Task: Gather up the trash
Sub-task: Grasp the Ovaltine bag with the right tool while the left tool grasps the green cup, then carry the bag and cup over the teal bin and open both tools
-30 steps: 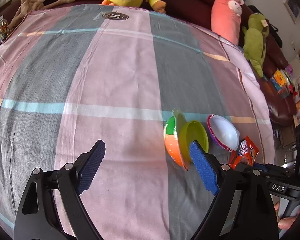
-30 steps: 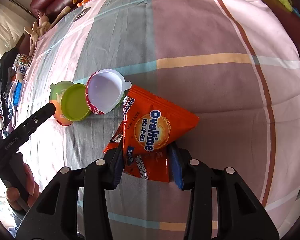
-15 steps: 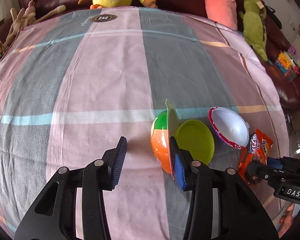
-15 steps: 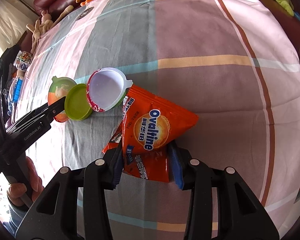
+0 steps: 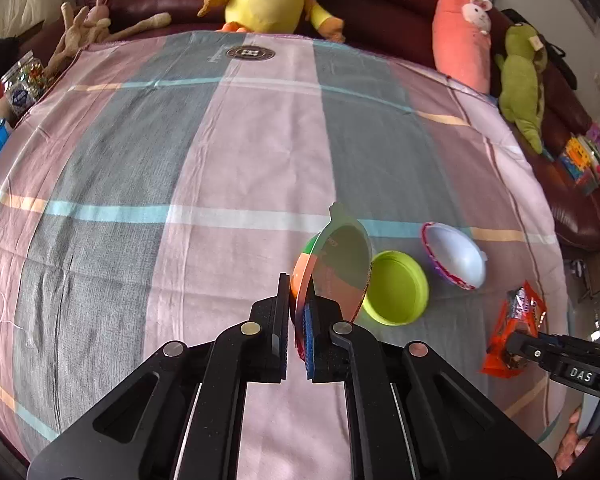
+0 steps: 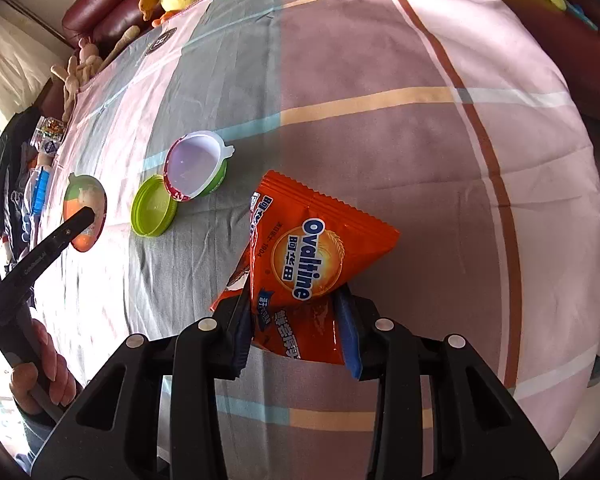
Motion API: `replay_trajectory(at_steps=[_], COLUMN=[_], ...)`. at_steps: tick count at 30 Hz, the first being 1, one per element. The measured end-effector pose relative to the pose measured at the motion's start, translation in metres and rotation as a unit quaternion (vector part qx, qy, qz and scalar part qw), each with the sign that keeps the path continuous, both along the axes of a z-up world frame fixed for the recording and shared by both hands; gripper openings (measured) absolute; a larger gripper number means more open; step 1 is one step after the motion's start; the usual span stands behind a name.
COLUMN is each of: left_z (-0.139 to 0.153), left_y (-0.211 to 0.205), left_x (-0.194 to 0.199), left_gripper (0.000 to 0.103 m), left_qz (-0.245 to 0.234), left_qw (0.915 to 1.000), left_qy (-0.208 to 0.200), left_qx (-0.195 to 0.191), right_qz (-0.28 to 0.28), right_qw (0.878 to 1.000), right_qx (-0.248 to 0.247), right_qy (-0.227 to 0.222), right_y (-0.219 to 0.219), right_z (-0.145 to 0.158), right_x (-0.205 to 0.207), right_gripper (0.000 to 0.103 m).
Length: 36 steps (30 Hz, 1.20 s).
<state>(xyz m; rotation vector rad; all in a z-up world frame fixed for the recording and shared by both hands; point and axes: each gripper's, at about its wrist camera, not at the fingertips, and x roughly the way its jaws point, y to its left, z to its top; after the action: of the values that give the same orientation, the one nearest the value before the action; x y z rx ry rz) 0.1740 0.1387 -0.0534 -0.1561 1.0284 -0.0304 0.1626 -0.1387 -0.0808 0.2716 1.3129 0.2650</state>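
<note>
A: Entry. Foil lid (image 5: 332,268) is pinched on edge between our left gripper (image 5: 298,332) jaws, which are shut on its lower rim; most of the lid stands free above the pads, tab at 12 o'clock. It looks lifted clear of the plaid cloth (image 5: 180,160), though we cannot tell by how much.

B: And the right gripper (image 6: 296,332)?

A: Clamped on the orange wrappers (image 6: 312,264), jaws closing a little further on them. The Ovaltine pack sits on top of a second orange wrapper; both are between the pads.

B: What remains on the cloth?

A: From the lid, the green cap (image 5: 396,294) lies just beside it at 3 o'clock, mouth up. The white cup (image 5: 454,256) is past that, at about 2 o'clock, tilted on its side. In the right view the cup leans on the cap's rim.

B: How do we carry this step well?

A: Our judgement: the lid is thin and held only near one edge, so it may pivot or slip. We should keep the squeeze firm and move it steadily, no swinging. Same for the wrappers: slick film, two layers, the lower one could slide out. No bin shows in either view, so we cannot say where the drop goes. The plush toys at 12 o'clock are not ours to collect.
</note>
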Motion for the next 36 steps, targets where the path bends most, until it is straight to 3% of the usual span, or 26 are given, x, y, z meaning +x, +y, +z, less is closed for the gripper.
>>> replay_trajectory(at_steps=[16,36], left_z=[0.023,0.024], left_y=[-0.124,-0.300], left_x=[-0.026,-0.045], left_gripper=[0.007,0.007], left_qz=[-0.125,-0.282], left_qw=[0.9921,0.9587], left_qy=[-0.004,0.008], left_qx=[-0.006,0.037], right_qz=[-0.068,-0.194], right_qw=[0.997,0.976], right_qx=[0.029,0.077], right_qy=[-0.033,-0.059], right_y=[-0.093,-0.247], right_z=[0.026,0.025], right_x=[-0.045,-0.097], right_gripper=[0.035,0.035])
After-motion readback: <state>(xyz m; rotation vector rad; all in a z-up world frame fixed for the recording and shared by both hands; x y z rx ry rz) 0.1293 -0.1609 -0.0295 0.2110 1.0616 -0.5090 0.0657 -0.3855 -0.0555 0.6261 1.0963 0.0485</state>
